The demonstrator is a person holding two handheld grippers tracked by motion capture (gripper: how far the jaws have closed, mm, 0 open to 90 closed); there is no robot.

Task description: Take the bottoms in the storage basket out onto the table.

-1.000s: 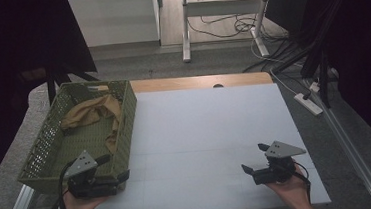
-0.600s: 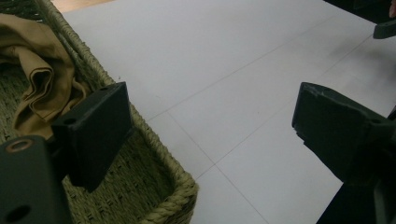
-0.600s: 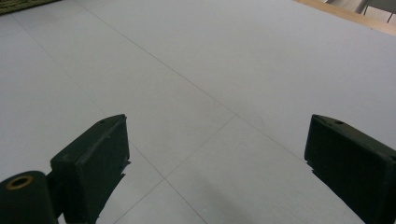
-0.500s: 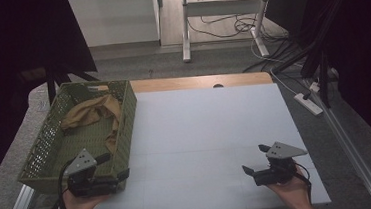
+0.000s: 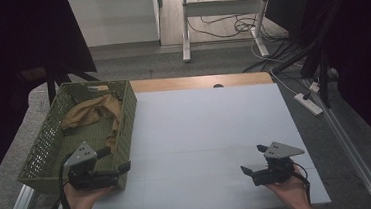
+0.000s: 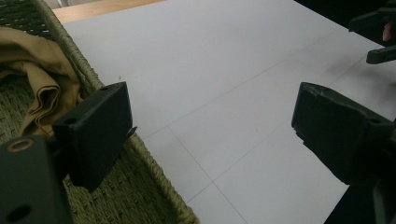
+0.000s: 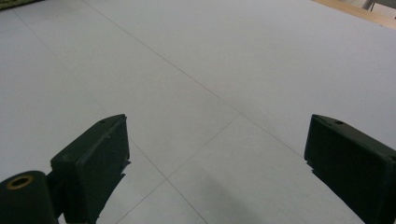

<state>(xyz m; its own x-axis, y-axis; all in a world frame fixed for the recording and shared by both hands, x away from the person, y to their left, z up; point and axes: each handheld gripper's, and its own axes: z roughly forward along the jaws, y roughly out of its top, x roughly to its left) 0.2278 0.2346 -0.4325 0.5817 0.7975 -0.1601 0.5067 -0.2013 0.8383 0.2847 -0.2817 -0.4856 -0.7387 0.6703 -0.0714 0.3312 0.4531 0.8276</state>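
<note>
Here: left gripper (image 5: 116,159), jaws spread, straddling green basket (image 5: 51,140) wall beside tan cloth (image 5: 91,112); right gripper (image 5: 252,160) spread, empty, over white table (image 5: 210,127)

Right gripper (image 7: 215,158) has its jaws spread wide, hovering low over the white table (image 7: 224,60), thin seam lines crossing it. Sliver of green basket (image 7: 18,3) top left, wood edge (image 7: 359,10) top right.

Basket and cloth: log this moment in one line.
left gripper: open, at basket corner | right gripper: open, over table | cloth: in basket
</note>
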